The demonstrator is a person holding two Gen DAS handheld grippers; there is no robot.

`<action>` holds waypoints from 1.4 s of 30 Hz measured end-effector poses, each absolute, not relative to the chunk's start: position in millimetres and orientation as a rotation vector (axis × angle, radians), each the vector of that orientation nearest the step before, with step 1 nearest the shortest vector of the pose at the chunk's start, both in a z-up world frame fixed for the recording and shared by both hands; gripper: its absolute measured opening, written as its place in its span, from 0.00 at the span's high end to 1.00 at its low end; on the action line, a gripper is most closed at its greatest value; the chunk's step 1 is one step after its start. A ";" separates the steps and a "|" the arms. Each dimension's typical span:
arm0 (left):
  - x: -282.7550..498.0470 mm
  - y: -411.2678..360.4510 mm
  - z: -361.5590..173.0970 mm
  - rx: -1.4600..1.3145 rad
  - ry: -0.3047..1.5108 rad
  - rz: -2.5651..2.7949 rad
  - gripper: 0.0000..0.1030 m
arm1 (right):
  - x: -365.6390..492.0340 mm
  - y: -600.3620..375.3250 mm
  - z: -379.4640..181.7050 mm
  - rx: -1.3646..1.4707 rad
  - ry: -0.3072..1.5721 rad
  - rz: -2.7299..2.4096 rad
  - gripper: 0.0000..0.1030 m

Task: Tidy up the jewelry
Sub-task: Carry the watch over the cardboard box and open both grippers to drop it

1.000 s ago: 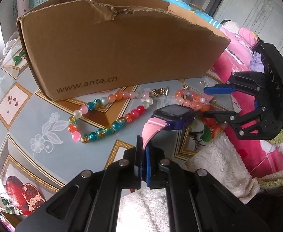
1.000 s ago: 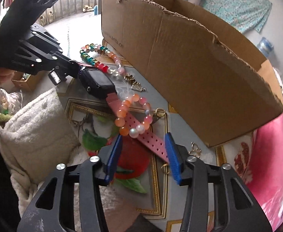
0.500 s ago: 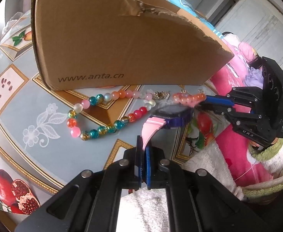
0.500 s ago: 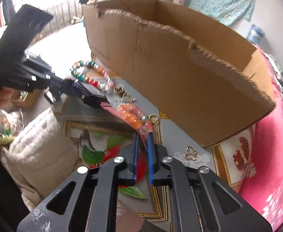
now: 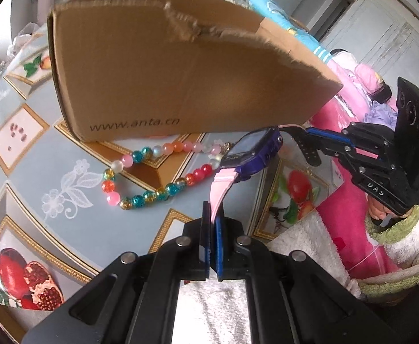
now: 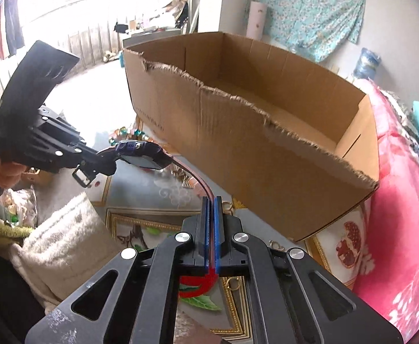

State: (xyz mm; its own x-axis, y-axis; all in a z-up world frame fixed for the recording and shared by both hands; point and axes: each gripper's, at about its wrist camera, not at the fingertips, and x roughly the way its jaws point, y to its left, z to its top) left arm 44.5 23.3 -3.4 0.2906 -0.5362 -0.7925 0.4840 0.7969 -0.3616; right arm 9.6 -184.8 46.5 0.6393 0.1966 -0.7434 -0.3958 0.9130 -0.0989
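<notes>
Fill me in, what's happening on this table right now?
A person is holding a pink-strapped watch between two grippers. The left gripper is shut on one strap end, the right gripper on the other, its jaws having just closed. The watch hangs lifted in front of the open cardboard box. A beaded bracelet lies on the table beside the box.

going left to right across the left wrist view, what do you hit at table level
pomegranate print on the tablecloth → beaded necklace → watch, its pink strap in the left gripper → right gripper clamping the other strap
</notes>
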 end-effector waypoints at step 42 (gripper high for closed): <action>302.1 -73.9 41.2 0.520 1.241 -0.378 0.72 | 259.9 -235.6 58.7 -0.011 1.293 0.256 0.94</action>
